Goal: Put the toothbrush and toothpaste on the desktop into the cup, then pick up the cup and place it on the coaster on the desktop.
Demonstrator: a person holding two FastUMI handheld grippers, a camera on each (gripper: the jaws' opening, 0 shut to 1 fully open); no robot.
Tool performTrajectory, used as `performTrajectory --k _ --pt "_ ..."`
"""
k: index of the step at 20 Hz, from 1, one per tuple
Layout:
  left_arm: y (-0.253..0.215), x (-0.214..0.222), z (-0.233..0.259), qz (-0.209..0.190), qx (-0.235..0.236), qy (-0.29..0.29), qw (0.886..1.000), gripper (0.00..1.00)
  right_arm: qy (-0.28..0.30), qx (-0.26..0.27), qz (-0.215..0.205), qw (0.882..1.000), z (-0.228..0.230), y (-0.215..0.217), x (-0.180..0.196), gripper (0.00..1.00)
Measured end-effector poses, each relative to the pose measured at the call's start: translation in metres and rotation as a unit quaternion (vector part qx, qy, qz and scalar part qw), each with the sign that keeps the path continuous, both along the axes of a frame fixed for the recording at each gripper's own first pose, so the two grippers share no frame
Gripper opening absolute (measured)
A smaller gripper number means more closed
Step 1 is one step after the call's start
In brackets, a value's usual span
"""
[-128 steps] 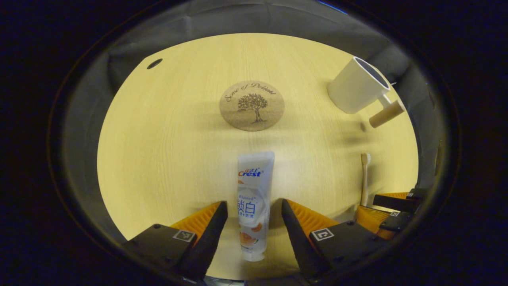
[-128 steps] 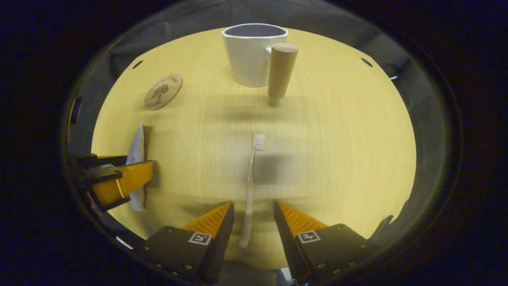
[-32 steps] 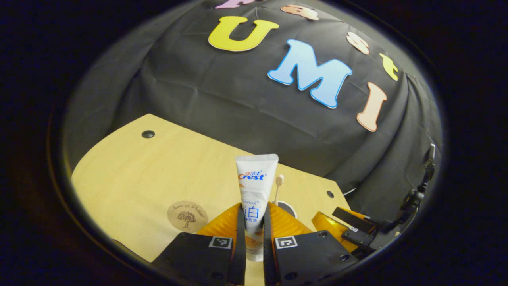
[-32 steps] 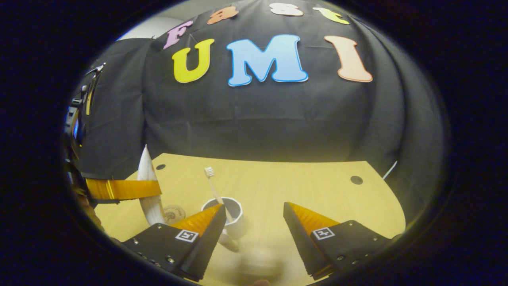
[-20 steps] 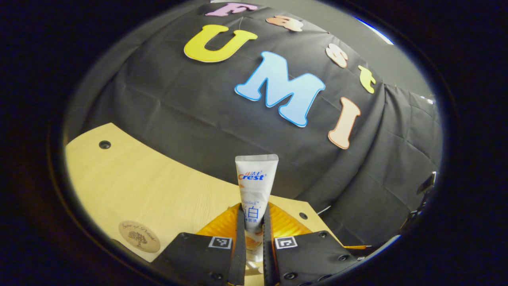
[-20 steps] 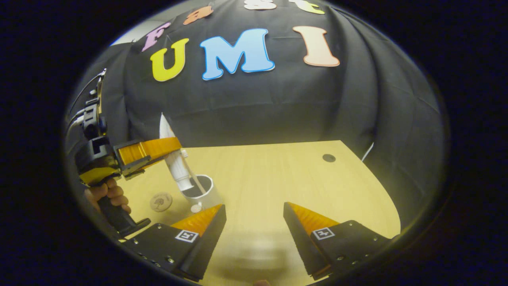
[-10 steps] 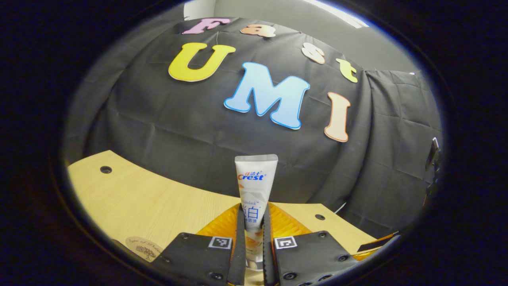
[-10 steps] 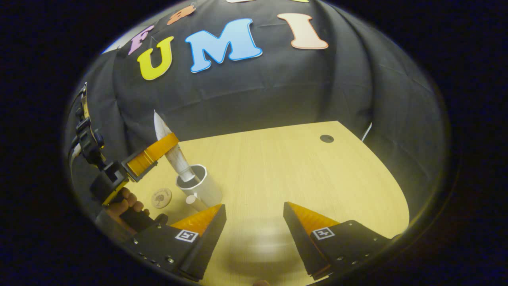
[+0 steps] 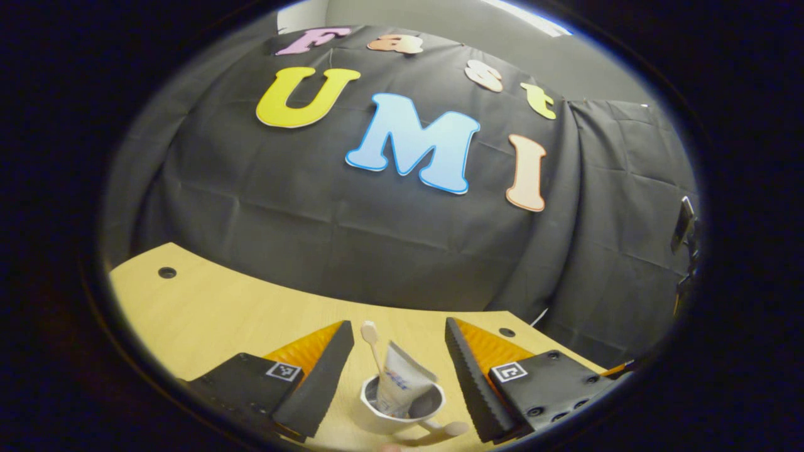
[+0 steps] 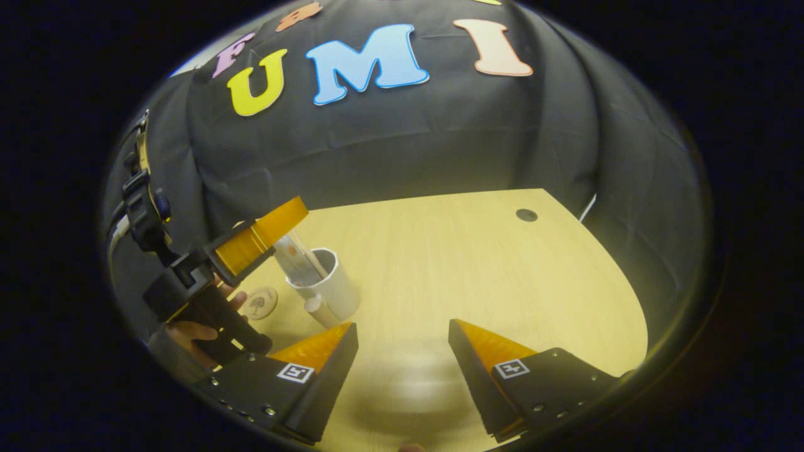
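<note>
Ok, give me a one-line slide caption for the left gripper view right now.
Open left tool above the white ceramic cup holding the white toothpaste tube and pale toothbrush.

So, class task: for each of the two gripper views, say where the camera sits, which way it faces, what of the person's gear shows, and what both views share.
Left gripper view: rides on the left gripper, facing the booth wall over the white ceramic cup with toothpaste tube and toothbrush inside; its own open fingers flank the cup.
Right gripper view: rides on the right gripper, facing across the pale wooden desktop; its own open fingers, plus the left gripper and a hand.
Shared: cup, desktop, wall.
</note>
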State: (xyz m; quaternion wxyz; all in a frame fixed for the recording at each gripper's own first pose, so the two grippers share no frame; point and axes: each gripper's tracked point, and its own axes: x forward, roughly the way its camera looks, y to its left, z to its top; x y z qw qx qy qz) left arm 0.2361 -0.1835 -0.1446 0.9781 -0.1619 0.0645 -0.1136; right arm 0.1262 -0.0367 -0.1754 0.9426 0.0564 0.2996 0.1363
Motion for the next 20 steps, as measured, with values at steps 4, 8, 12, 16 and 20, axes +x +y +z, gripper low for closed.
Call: performTrajectory --k 4,8,12,16,20 --pt "0.013 -0.009 0.009 0.005 -0.014 0.011 1.0 0.95 -0.002 -0.032 0.008 0.999 -0.001 0.006 0.001 0.89" --pt "0.035 -0.022 0.022 0.017 0.006 0.009 1.0 0.96 0.007 -0.035 0.019 0.999 0.001 0.021 0.001 0.88" --pt "0.053 -0.038 0.037 0.023 0.017 0.011 1.0 0.96 0.024 -0.042 0.043 0.998 -0.003 0.049 0.0 0.88" --pt "0.073 -0.05 0.045 0.037 0.019 0.013 0.999 0.95 0.032 -0.049 0.077 0.995 -0.003 0.072 0.003 0.89" --pt "0.092 -0.063 0.048 0.05 0.008 0.018 0.999 0.96 0.037 -0.049 0.096 0.993 -0.005 0.088 0.012 0.89"
